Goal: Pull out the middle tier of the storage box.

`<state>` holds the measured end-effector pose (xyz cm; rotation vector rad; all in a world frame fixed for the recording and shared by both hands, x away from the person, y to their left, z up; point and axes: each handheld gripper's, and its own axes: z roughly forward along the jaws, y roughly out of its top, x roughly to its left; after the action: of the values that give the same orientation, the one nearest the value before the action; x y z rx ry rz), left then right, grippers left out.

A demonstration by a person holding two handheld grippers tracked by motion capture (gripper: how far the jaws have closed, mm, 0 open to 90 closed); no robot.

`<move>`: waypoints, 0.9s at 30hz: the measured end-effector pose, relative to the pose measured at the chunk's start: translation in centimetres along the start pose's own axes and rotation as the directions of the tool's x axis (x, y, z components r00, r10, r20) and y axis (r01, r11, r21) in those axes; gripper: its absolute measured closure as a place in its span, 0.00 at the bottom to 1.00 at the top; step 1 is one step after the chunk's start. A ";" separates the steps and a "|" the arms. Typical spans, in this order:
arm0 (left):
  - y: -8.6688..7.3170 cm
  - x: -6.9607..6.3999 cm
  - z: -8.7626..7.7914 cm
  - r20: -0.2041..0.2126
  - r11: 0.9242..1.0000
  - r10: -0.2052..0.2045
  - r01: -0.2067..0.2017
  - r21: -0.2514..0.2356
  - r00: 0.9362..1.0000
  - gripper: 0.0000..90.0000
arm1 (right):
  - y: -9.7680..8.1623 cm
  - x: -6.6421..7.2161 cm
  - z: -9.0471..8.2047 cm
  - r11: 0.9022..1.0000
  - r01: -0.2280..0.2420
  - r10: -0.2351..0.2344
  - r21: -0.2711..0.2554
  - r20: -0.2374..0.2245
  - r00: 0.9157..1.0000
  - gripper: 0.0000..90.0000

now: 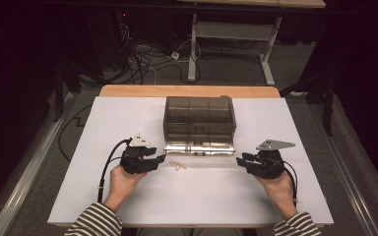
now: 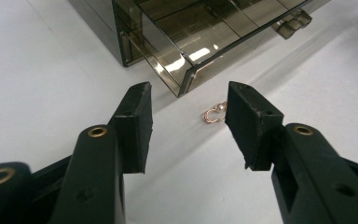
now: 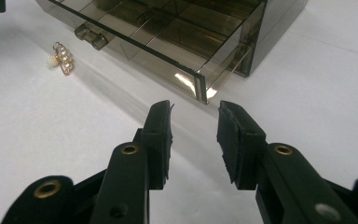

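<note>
Both grippers at the smoked drawer box, its drawer point(image 1: 200, 148) pulled out.
Left gripper point(image 1: 161, 159) and right gripper point(image 1: 239, 159): jaws apart, empty; pearl earring point(image 1: 178, 165) lies between them.

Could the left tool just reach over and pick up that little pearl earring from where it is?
Probably yes. The left tool stands open, the earring lies on bare white table just beyond it, clear of the open drawer.

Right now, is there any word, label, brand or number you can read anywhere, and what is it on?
No text reads clearly.
Smoky drawer box: a small dark mark on its front in the high view, too blurred to read.
Left gripper, right gripper, earrings, white table: no lettering.
</note>
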<state>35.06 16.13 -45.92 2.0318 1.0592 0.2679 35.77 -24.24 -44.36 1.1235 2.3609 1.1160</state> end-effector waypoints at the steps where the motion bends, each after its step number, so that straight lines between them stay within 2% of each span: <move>1: -0.1 0.0 -0.1 0.001 1.000 0.001 -0.001 -0.005 1.000 0.55 | 0.0 0.0 -0.1 1.000 -0.002 0.002 -0.002 0.000 1.000 0.72; 7: -0.4 -0.3 -0.7 -0.005 1.000 0.017 -0.018 -0.025 1.000 0.52 | -0.3 0.1 -0.5 1.000 -0.011 0.011 -0.013 0.008 1.000 0.68; 17: -1.5 -0.5 -2.1 -0.006 0.995 0.009 -0.009 -0.100 1.000 0.51 | -1.2 0.1 -1.6 0.998 -0.042 0.044 -0.041 0.034 0.998 0.64; 24: -1.8 -0.5 -2.7 -0.001 0.992 0.002 -0.002 -0.130 1.000 0.51 | -1.7 0.1 -2.2 0.997 -0.048 0.050 -0.055 0.029 0.998 0.63; 27: -2.0 -0.6 -2.8 -0.003 0.991 0.005 -0.005 -0.136 1.000 0.50 | -1.9 0.2 -2.5 0.997 -0.045 0.048 -0.064 0.040 0.998 0.62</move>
<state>32.06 17.87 -45.54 1.9129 1.0100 0.3361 33.25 -26.11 -44.17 1.1739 2.2626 1.1630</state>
